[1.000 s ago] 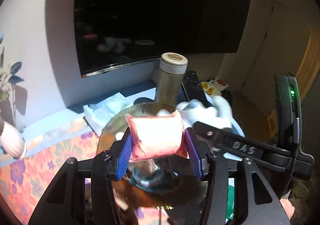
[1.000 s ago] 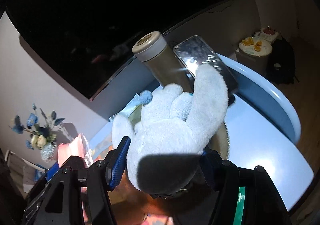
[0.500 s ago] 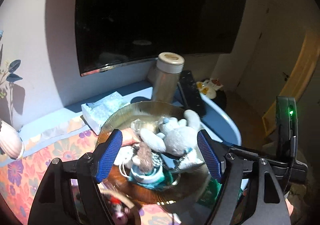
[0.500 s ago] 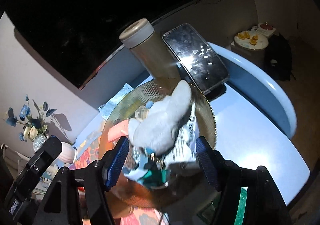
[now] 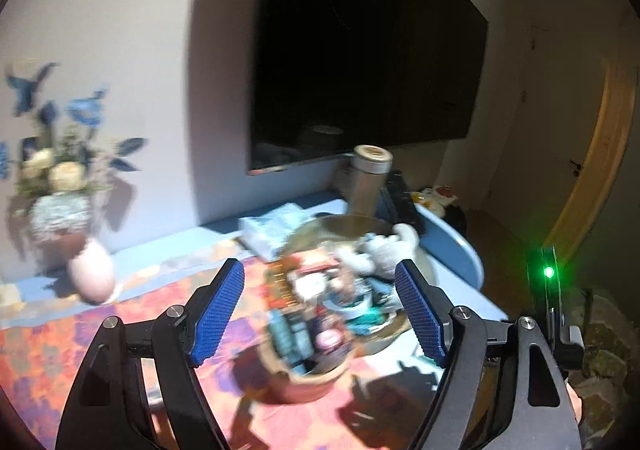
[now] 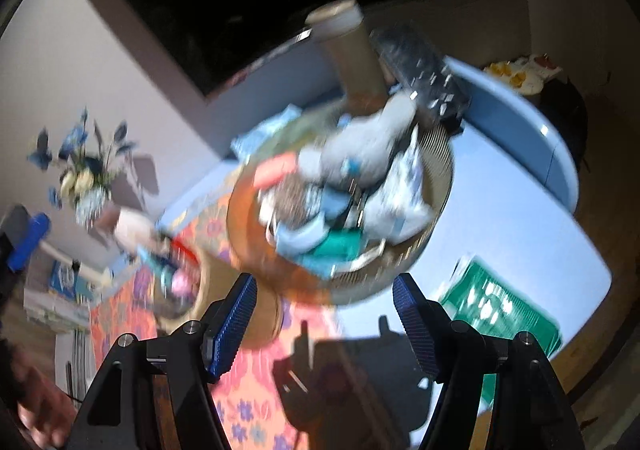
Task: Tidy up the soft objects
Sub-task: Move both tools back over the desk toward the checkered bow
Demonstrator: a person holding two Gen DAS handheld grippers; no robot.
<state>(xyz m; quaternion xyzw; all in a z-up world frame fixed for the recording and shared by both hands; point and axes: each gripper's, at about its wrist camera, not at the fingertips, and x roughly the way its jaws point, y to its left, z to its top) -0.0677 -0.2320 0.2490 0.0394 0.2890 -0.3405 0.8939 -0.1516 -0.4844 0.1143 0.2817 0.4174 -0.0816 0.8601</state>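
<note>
Both views motion-blurred, so I report only what I can make out. My left gripper [image 5: 320,314] has its jaws wide apart w/ nothing between the blue pads; they've just been opening. My right gripper [image 6: 324,324] is also spread wide and empty.

The white plush toy [image 5: 390,246] lies in the ribbed gold bowl [image 5: 424,270], toward the far rim, on top of a heap of other small items I can't identify. A pink packet [image 6: 276,171] sits at the bowl's left side in the right wrist view. A smaller tan bowl [image 5: 316,382] stands just in front, touching or overlapping the gold one; can't tell which. Behind: beige tumbler [image 5: 366,185], upright, dark remote [image 6: 424,67] beside it, tissue pack [image 5: 272,226] left of bowl. Flower vase [image 5: 60,217] and pink egg-shaped object [image 5: 92,274] stand well apart at left. Green packet [image 6: 500,310] lies on the blue table [image 6: 500,217], right of the bowl.
</note>
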